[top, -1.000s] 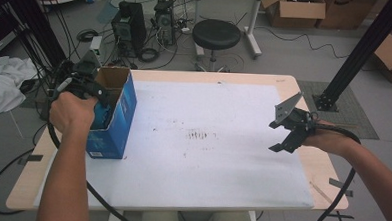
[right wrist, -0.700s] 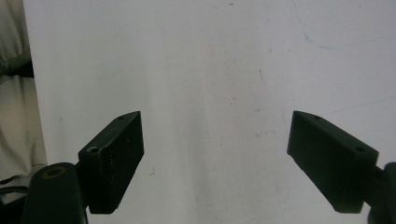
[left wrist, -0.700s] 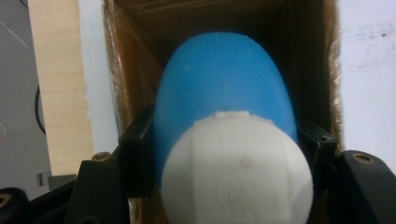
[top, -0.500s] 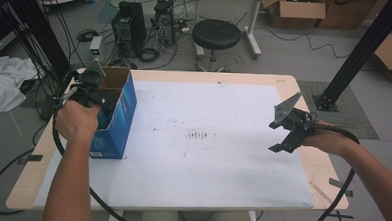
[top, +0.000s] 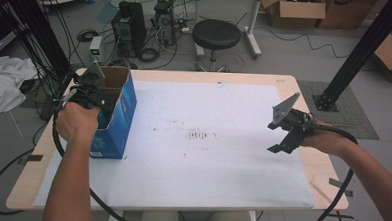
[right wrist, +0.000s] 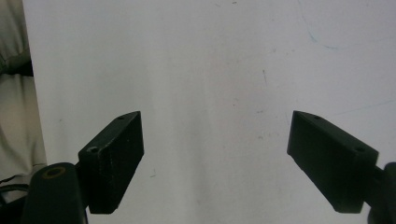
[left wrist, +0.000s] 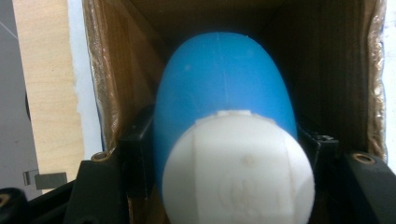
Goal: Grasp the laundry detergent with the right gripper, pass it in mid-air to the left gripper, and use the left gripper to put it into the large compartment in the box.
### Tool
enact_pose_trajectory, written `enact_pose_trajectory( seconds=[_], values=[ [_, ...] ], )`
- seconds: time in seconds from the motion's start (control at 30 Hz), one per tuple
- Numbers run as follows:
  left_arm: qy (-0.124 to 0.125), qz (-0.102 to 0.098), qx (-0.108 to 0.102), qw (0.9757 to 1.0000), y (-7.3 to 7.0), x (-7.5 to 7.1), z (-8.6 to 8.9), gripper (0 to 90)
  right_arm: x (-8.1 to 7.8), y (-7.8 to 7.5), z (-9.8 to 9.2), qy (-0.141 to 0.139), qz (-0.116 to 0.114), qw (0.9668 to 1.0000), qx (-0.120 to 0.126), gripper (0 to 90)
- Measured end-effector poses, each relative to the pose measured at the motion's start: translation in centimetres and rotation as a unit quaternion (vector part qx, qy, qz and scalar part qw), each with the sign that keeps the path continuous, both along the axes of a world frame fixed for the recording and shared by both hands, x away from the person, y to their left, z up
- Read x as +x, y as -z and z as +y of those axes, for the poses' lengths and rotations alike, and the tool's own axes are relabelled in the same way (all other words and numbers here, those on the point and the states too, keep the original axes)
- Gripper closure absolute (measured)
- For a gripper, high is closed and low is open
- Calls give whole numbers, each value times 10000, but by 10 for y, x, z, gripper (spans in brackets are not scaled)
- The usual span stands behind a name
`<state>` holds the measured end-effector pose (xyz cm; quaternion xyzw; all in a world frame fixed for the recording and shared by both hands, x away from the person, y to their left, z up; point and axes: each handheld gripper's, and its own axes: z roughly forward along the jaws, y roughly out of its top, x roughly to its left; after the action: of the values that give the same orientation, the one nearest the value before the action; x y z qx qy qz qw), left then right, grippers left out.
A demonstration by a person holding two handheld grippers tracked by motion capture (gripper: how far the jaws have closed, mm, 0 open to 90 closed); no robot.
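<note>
Cardboard forms the box [top: 115, 112]: blue printed outer faces, raw brown inner walls, a rectangular open top with slightly frayed rims. It stands upright at the left edge of the white sheet [top: 207, 161] that covers the pale wood table [top: 305, 83].

The left gripper [top: 92, 93] points down into the open top of the box. In the left gripper view its black, blocky jaws press on both flanks of a smooth plastic bottle [left wrist: 224, 93]: a rounded, matte blue body that swells away from the jaws toward the box floor, and a white cap [left wrist: 238, 170] with flat moulded facets and a faint embossed mark, nearest the camera. The bottle lies between the jaws, inside the box, with brown cardboard walls close on either side of them.

The right gripper [top: 282, 128] hovers above the right part of the white sheet, well apart from the box. Its jaws stand wide with nothing between them; in the right gripper view each is a black wedge-shaped block with a slanted end face and a finely textured inner pad. The sheet beyond them is flat, matte and marked with faint scuffs and thin lines.
</note>
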<state>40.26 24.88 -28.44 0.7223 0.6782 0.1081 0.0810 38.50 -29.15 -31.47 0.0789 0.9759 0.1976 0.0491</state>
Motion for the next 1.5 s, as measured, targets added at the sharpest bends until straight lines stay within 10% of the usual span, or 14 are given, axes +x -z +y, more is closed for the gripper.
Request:
enact_pose_trajectory(
  seconds=[1.5],
  values=[
    [76, -450, -181, 9988, -35, -17, -2, 295, -9, -4, 5, -142, -27, 9999, 29, 182]
  ],
)
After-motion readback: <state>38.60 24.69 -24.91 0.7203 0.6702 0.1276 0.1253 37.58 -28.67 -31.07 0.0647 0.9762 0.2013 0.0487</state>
